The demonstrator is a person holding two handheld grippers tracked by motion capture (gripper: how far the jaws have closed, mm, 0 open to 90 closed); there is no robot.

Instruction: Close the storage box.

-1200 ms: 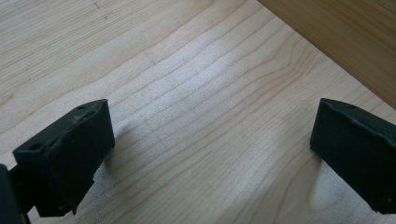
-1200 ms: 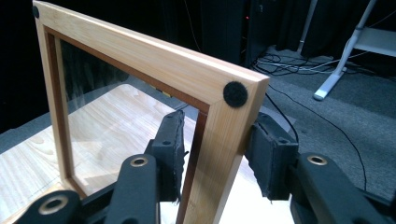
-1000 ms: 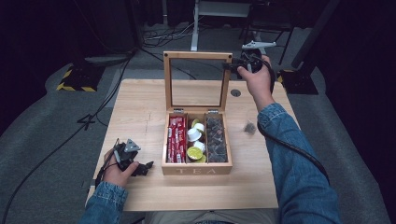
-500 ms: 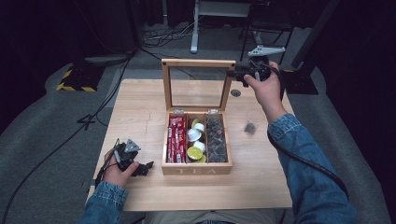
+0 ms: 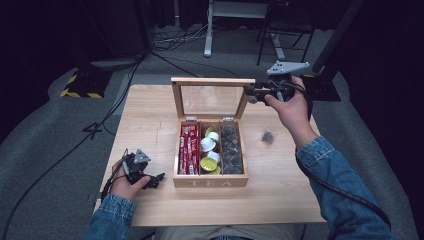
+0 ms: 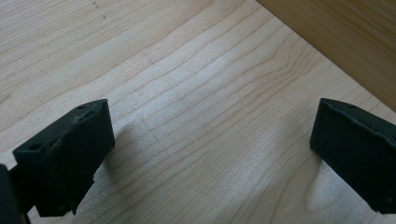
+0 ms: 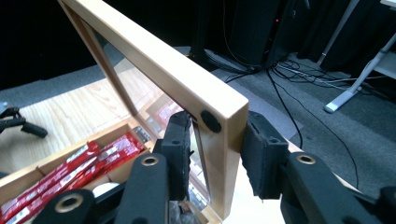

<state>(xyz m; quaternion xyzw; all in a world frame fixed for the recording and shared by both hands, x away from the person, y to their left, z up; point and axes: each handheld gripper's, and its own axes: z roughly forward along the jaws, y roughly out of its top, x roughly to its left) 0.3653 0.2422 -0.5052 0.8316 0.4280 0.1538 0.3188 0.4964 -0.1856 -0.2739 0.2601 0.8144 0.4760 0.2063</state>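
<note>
**Lid corner between my right jaws — hinged glass panel, go easy**

My right gripper [image 7: 212, 154] straddles the free corner of the glass-paned wooden lid [image 5: 212, 81] of the pale wooden tea box [image 5: 210, 183], which sits mid-table with the lid upright at its far side. Jaws have just been closing; the pads flank the frame rail, one against its outer face, the inner one so close I can't tell contact. I read it as clamped on the frame.

Handling, my read: light, stiff wood frame, smooth finish, slippery against foam pads. The pane is the fragile part, so stay on the rail, off the glass. The lid swings on hinges at the back, so follow the arc, don't pull straight. A small black bumper dot [image 7: 211, 121] marks the corner face.

Inside: red foil sachets [image 5: 189, 149] left, white and yellow round pods [image 5: 210, 150] middle, dark mesh bags [image 5: 231, 149] right. One dark bag [image 5: 268, 136] lies loose on the light-grained wooden table [image 5: 150, 120], right of the box.

My left gripper [image 6: 210, 154] rests near-left on the table, jaws wide apart, empty.
</note>
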